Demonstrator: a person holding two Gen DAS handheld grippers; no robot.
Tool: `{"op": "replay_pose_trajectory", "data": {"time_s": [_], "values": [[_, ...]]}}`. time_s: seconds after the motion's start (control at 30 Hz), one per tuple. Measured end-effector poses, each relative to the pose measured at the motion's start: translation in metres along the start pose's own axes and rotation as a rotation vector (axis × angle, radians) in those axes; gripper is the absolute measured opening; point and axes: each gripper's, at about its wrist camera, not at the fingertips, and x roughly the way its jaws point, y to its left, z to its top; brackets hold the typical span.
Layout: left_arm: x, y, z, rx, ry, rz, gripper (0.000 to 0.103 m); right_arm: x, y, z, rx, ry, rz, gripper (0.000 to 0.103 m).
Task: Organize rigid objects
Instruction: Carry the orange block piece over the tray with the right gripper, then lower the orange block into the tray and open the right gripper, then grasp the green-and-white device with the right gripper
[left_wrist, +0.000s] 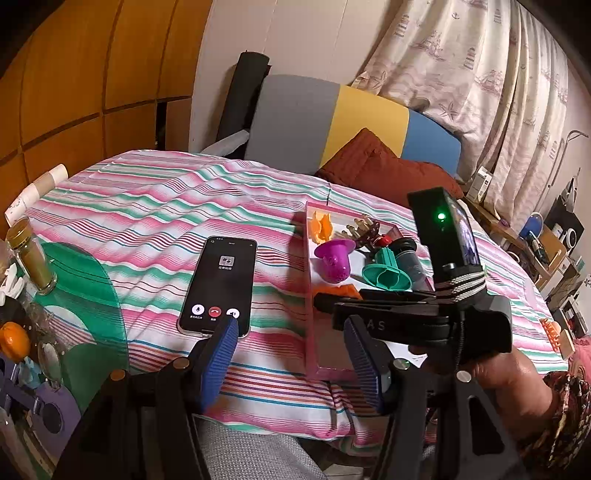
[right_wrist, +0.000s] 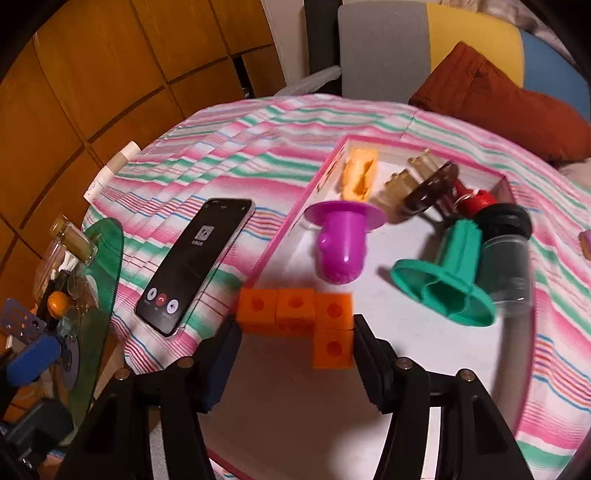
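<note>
The orange L-shaped block piece, lower centre in the pink-rimmed tray, is straddled by the right gripper, fingers apart; release seems done, and withdrawal is called for next. The left gripper is held empty, fingers apart.

This is looking like a room in someone's home. A striped cloth in pink, green and white is covering the worktop. A red cushion is lying on a chair behind it. A printed curtain is hanging by the wall, and wooden cupboard doors are standing nearby.
</note>
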Motion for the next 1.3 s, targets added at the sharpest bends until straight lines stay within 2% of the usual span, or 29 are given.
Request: {"op": "replay_pose_trajectory", "data": {"time_s": [0.17, 0.27, 0.43, 0.63, 0.8, 1.07, 1.23, 1.3], "values": [[-0.002, -0.004, -0.001, 0.013, -0.011, -0.012, 0.06, -0.025, -0.01, -0.016, 0.048, -0.031, 0.076, 0.068], [0.002, -0.009, -0.003, 0.02, 0.003, -0.025, 0.06, -0.046, -0.017, -0.024, 0.045, -0.073, 0.079, 0.068], [0.007, -0.021, -0.008, 0.05, 0.024, -0.047, 0.06, -0.077, -0.034, -0.032, 0.033, -0.155, 0.026, 0.068], [0.009, -0.042, -0.01, 0.115, 0.035, -0.074, 0.061, -0.095, -0.073, -0.036, 0.103, -0.169, -0.047, 0.068], [0.013, -0.057, -0.007, 0.146, 0.038, -0.101, 0.061, -0.108, -0.121, -0.043, 0.15, -0.15, -0.163, 0.068], [0.014, -0.083, -0.004, 0.21, 0.037, -0.129, 0.061, -0.138, -0.234, -0.039, 0.294, -0.137, -0.37, 0.068], [0.018, -0.097, -0.002, 0.237, 0.04, -0.132, 0.061, -0.152, -0.307, -0.03, 0.457, -0.224, -0.354, 0.069], [0.02, -0.1, -0.002, 0.24, 0.05, -0.132, 0.061, -0.151, -0.332, -0.028, 0.526, -0.258, -0.309, 0.077]]}}
